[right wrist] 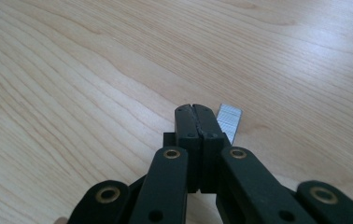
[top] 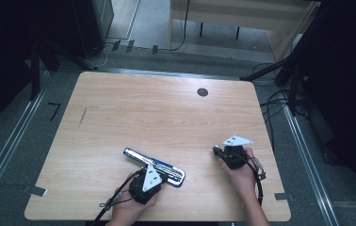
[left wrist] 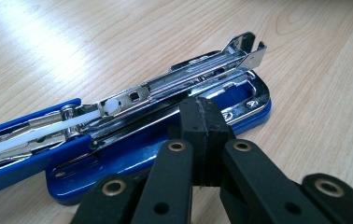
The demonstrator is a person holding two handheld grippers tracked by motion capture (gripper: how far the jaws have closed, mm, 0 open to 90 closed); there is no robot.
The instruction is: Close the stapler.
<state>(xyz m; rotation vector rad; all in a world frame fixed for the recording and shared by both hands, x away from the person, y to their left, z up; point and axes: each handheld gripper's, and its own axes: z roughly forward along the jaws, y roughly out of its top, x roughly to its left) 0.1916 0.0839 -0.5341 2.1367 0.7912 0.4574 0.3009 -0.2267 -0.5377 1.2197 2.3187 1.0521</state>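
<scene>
Two hand-held grippers are seen near the table's (top: 119, 117) near edge. The left gripper (top: 150, 175), jaws pressed together, rests against an opened blue stapler (top: 155, 166). Farther right, the right gripper (top: 219, 151) is clamped on a staple strip (right wrist: 228, 120).

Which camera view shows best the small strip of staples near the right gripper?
The right gripper view: the staple strip appears as a grey ribbed bar lying on the table just beside the closed fingers. In the high view it is too small to make out near the right gripper. The left gripper view shows the opened blue stapler instead.
</scene>
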